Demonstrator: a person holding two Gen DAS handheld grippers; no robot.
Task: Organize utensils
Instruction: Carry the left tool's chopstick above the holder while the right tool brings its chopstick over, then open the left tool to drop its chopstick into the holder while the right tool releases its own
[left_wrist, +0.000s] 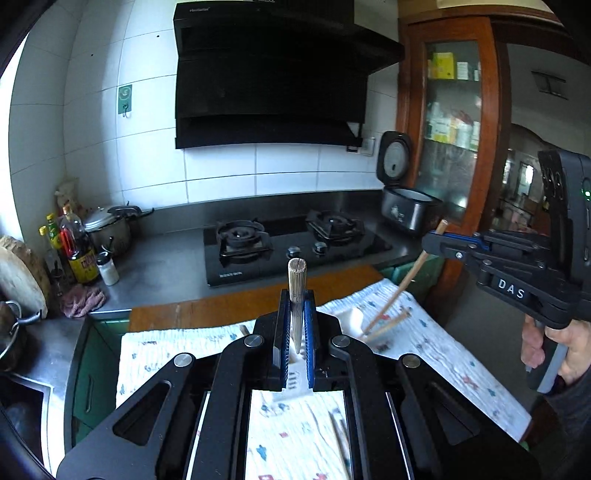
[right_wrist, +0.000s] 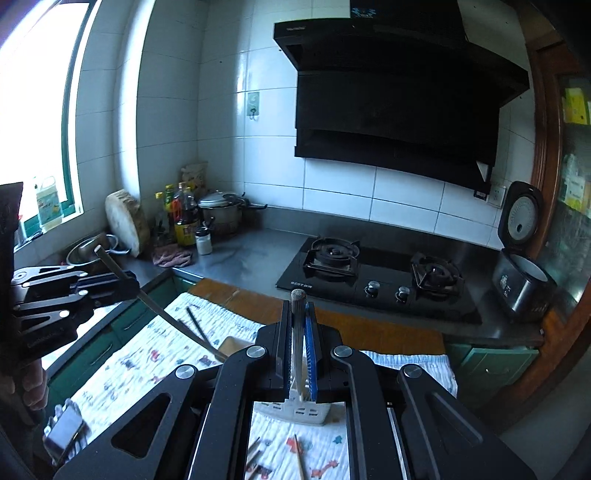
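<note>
My left gripper (left_wrist: 297, 295) is shut on a wooden chopstick (left_wrist: 296, 280) that stands upright between its blue pads. From the right wrist view, the same gripper (right_wrist: 135, 286) holds its chopstick (right_wrist: 162, 314) slanting down toward the cloth. My right gripper (right_wrist: 298, 306) is shut on a second chopstick (right_wrist: 297, 321); in the left wrist view it (left_wrist: 430, 245) sits at the right, its chopstick (left_wrist: 410, 278) angled down. A white slotted utensil holder (right_wrist: 306, 411) stands on the patterned cloth (right_wrist: 147, 354) below both grippers. Loose chopsticks (right_wrist: 195, 325) lie on the cloth.
A black gas stove (left_wrist: 295, 243) sits behind the cloth, with an open rice cooker (left_wrist: 406, 210) at its right. Bottles (left_wrist: 77, 251), a lidded pot (left_wrist: 107, 225) and a round chopping block (right_wrist: 125, 221) crowd the left counter. A phone (right_wrist: 64, 432) lies on the cloth's near left.
</note>
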